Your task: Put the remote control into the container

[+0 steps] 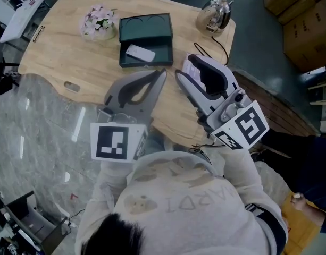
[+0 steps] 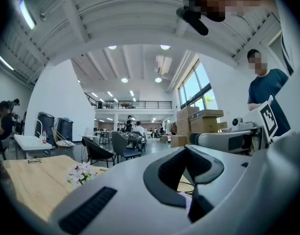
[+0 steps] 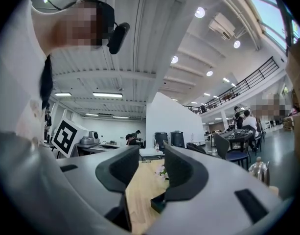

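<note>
The white remote control point(image 1: 140, 52) lies inside the near half of the dark green container point(image 1: 132, 64), whose lid half point(image 1: 145, 25) lies open behind it on the wooden table point(image 1: 61, 57). My left gripper point(image 1: 161, 74) hovers just short of the container's near right corner, jaws together with nothing between them. My right gripper point(image 1: 185, 72) hangs further right, jaws slightly apart and empty. In the right gripper view a corner of the container point(image 3: 157, 203) shows between the jaws. The remote does not show in either gripper view.
A bunch of pink flowers point(image 1: 99, 21) stands left of the container. A metal kettle point(image 1: 215, 14) with a black cable sits at the table's far right corner. Cardboard boxes point(image 1: 301, 20) stand on the floor at the right. The table's near edge is right below both grippers.
</note>
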Motion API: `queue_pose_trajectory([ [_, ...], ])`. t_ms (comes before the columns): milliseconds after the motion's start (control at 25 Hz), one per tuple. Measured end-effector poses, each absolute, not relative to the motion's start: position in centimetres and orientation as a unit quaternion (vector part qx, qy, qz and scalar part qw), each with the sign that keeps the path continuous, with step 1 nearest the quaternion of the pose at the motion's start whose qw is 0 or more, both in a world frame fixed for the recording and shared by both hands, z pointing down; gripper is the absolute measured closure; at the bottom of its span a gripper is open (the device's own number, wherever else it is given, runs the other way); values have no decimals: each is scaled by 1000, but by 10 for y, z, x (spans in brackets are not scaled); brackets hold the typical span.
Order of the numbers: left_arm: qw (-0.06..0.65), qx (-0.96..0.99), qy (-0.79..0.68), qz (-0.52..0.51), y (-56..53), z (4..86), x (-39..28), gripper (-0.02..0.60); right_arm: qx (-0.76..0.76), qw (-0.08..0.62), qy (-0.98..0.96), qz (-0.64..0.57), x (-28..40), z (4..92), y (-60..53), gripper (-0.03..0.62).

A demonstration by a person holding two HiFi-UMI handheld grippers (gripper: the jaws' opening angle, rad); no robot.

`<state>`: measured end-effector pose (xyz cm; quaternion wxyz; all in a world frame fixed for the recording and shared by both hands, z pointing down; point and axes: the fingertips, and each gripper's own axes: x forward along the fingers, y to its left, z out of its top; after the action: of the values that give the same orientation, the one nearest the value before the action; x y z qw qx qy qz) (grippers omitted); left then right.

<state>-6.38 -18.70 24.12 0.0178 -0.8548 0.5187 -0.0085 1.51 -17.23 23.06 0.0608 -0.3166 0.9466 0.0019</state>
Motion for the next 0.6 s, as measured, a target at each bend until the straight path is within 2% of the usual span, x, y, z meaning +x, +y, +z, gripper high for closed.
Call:
queue_pose_trajectory([
  [600,8,-836,548,-10,-172,241,-71,581,-284,56,957,6,3,232,-162,442],
])
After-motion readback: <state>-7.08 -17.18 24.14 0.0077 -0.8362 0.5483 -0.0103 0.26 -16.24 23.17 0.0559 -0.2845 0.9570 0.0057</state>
